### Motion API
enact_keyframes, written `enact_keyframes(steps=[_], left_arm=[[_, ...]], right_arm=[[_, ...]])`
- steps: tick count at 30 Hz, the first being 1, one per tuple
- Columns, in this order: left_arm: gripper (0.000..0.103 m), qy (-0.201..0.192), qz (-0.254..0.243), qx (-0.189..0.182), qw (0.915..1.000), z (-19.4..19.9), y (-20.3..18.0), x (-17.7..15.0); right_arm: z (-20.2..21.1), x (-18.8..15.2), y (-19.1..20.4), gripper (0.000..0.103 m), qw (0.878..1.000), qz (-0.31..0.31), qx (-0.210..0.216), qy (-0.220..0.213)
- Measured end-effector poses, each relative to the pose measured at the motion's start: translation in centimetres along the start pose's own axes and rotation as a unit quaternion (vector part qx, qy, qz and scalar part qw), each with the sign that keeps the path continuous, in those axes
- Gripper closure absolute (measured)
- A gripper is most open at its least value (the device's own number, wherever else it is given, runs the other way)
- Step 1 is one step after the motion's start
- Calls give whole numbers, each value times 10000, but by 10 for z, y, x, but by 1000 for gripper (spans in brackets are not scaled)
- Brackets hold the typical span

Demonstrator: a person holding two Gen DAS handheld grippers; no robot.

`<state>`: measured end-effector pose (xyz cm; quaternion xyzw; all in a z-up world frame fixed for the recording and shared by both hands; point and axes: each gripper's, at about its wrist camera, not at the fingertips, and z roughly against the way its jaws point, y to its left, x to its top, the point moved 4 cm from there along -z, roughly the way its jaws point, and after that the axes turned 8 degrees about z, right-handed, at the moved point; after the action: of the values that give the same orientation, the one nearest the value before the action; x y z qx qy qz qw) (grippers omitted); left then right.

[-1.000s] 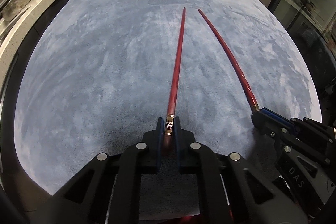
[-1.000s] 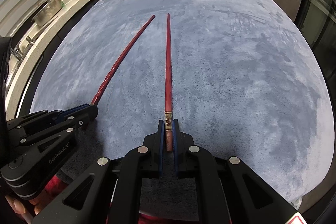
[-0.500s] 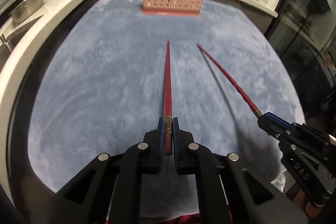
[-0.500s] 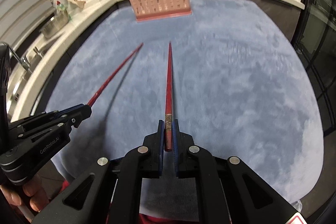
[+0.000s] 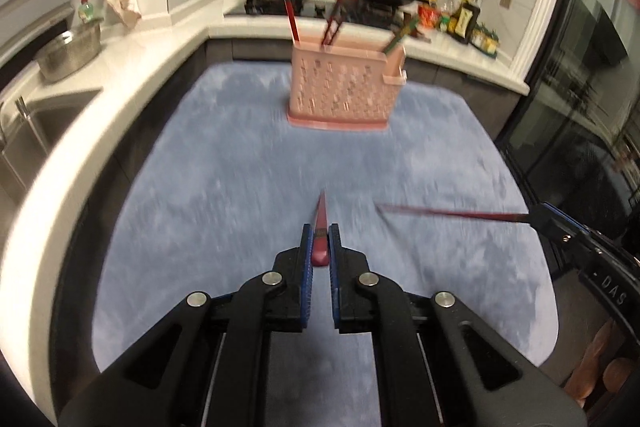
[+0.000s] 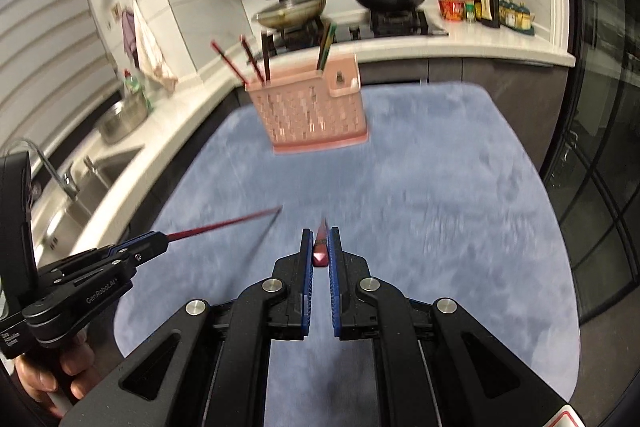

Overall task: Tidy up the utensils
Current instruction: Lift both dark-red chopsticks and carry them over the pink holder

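Up close, the left gripper (image 5: 320,241) is clamped on the butt of a red chopstick (image 5: 321,217), so foreshortened that only a short wedge shows. The right gripper (image 6: 320,242) pinches a second chopstick (image 6: 321,247) the same way; its tip is lost in blur. Seen from the other camera, each stick (image 6: 224,224) smears into a streak over the blue mat (image 5: 224,167). Farther back on the mat stands the pink basket (image 5: 342,89), its holes smudged, with a few utensils poking out that are too blurred to identify.
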<state>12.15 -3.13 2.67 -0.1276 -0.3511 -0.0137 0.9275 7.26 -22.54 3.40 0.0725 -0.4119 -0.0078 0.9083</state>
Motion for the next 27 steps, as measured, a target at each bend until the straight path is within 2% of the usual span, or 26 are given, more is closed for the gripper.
enact_keyframes(steps=[17,22,27], left_arm=[[96,-841,115,-115,9963,11,-8,134],[96,-1306,125,-169,9912,27,-15,189],[96,-1730,152,-182,9846,36,-21,239]], right_arm=[[-9,116,-17,96,9962,-192,190,-831],[-7,163,-19,96,9925,-223,330,-1159],[-5,223,-18,96,9867,-150,348,-1583]])
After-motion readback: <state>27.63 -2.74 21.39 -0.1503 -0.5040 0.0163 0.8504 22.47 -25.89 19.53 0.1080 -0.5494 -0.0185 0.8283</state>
